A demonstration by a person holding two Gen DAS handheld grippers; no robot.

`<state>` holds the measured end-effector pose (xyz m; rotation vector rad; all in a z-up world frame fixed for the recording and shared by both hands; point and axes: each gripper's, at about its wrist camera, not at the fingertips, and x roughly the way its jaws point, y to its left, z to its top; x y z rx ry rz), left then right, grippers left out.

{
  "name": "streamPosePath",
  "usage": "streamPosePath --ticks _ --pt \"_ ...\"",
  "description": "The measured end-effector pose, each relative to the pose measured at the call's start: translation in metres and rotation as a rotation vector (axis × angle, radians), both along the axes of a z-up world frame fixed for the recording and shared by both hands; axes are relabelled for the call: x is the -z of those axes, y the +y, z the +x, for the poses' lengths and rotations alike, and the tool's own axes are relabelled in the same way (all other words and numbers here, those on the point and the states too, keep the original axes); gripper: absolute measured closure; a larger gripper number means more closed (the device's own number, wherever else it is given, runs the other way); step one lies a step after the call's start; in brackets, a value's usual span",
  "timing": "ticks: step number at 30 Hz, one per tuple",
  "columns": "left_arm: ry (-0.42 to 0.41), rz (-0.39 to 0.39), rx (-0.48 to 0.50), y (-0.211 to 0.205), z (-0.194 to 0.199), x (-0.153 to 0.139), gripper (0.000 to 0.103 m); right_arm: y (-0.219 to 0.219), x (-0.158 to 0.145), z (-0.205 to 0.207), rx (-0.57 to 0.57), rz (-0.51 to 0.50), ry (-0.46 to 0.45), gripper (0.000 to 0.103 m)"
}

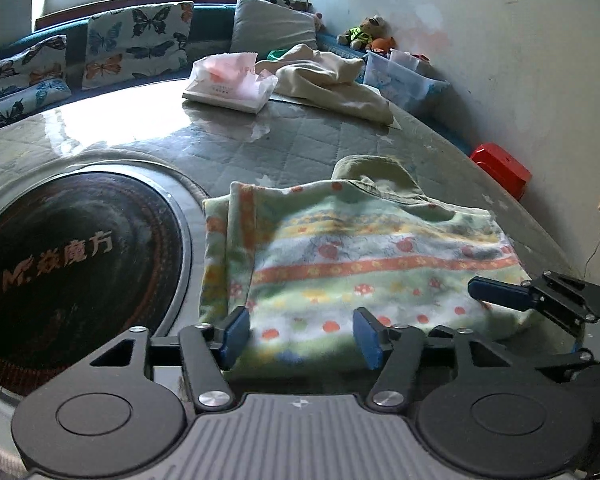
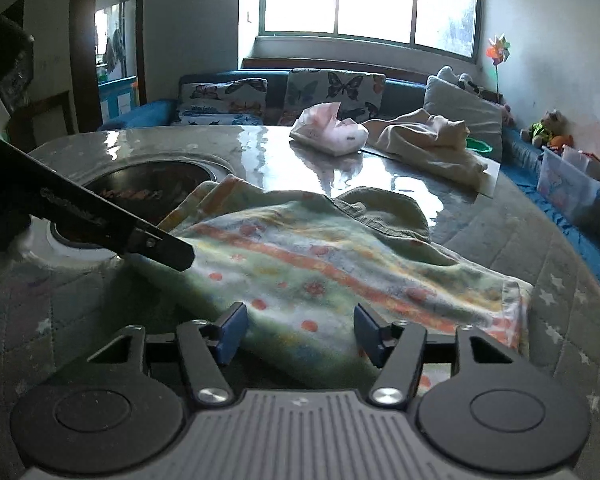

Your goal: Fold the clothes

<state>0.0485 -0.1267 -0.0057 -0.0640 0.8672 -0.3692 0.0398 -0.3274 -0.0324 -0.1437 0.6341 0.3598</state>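
Left gripper (image 1: 302, 334) and right gripper (image 2: 300, 332): both with jaws parted, gripping nothing, near edge of folded patterned garment (image 1: 360, 264) between the pads. Garment flat on quilted table (image 1: 260, 148), black round hob (image 1: 72, 276) at nine o'clock, cream cloth (image 1: 332, 80) at twelve.

This is a lived-in room of a home. A blue sofa (image 2: 404, 92) stands under a wide window (image 2: 368, 0) and carries butterfly cushions (image 1: 138, 46). Soft toys (image 1: 366, 32) and a pinwheel (image 2: 499, 50) sit in the corner by the wall. The counter (image 1: 228, 144) has a quilted cover and a built-in round cooktop (image 1: 72, 276), with a tissue pack (image 1: 230, 82) on it.
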Motion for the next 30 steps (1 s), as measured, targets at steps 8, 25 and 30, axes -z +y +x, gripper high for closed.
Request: streamPosePath --ticks 8,25,30 --pt "-0.021 -0.006 -0.033 0.006 -0.029 -0.002 0.014 0.000 -0.005 -0.014 0.047 0.026 -0.023 0.007" --pt "-0.052 0.026 -0.098 0.014 -0.079 0.001 0.000 0.003 0.000 -0.044 0.082 0.023 -0.034 0.000" --pt "-0.046 0.046 -0.123 0.013 -0.091 0.005 0.000 -0.002 0.003 -0.051 0.087 0.048 -0.013 0.000"
